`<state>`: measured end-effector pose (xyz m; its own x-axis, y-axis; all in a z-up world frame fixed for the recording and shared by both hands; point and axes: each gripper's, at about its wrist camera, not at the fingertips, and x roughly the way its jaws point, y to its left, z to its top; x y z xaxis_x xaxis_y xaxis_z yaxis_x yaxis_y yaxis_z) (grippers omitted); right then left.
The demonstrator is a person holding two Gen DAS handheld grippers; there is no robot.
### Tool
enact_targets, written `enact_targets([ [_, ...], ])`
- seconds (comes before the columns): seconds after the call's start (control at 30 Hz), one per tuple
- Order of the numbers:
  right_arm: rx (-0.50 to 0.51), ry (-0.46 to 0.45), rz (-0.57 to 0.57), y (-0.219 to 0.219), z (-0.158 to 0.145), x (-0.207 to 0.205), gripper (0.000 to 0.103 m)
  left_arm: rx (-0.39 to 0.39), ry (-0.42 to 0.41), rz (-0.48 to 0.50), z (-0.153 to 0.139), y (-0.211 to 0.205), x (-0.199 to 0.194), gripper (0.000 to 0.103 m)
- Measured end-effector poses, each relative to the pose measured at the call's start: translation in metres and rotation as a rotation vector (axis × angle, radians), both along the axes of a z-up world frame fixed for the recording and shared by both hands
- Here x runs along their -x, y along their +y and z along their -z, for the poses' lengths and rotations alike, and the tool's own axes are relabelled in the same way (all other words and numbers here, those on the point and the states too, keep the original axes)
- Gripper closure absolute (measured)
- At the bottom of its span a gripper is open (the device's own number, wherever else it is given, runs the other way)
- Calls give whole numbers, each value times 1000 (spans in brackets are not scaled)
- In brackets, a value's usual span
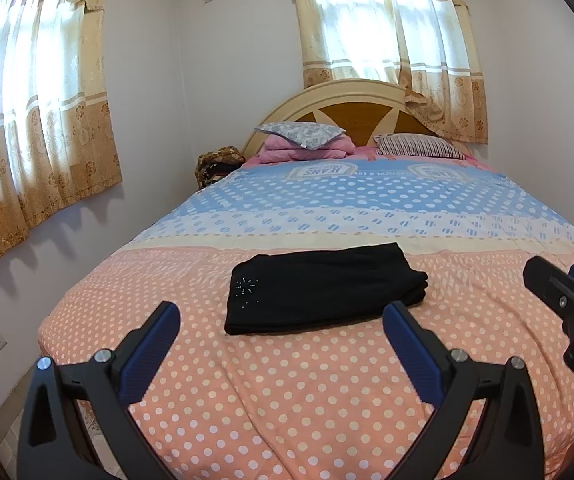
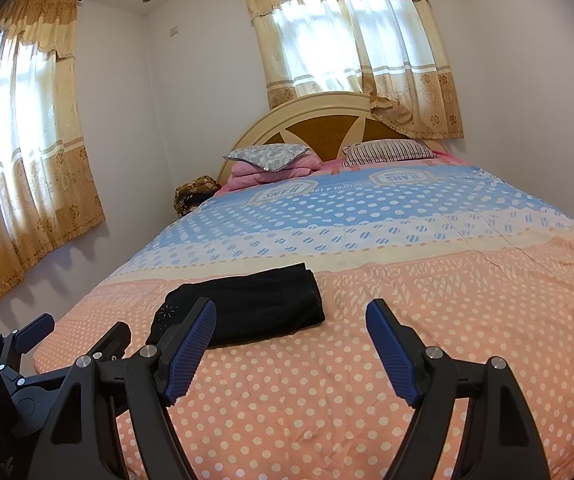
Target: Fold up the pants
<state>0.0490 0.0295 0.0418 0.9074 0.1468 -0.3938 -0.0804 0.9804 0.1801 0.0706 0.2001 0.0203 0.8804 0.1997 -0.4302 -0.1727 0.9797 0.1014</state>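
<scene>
Black pants [image 1: 319, 290] lie folded into a compact rectangle on the pink dotted part of the bedspread [image 1: 287, 392], a small rhinestone star at their near left corner. In the right wrist view the same pants [image 2: 247, 306] sit ahead and left. My left gripper [image 1: 281, 312] hovers just short of the pants' near edge, open, nothing between its blue pads. My right gripper [image 2: 291, 308] is open too, off to the pants' right over bare bedspread [image 2: 327, 400]. Each gripper shows at the other view's edge: right gripper [image 1: 567, 292], left gripper [image 2: 83, 326].
The bed runs back to a cream and wood headboard [image 1: 351, 108] with pillows [image 1: 301, 134] and a folded pink blanket [image 1: 307, 150]. Curtained windows [image 1: 387, 40] hang behind and on the left wall. A patterned bundle [image 1: 219, 164] sits by the bed's far left corner.
</scene>
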Motion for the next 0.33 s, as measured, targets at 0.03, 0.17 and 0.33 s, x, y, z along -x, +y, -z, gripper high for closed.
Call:
enact_targets([
  [0.03, -1, 0, 0, 0, 0, 0, 24, 5, 1, 7, 0, 0, 0, 0],
  [0.17, 3, 2, -1, 0, 1, 0, 24, 41, 9, 49, 2, 0, 1, 0],
  [0.33, -2, 10, 1, 0, 3, -2, 24, 14, 17, 44, 5, -3, -1, 0],
])
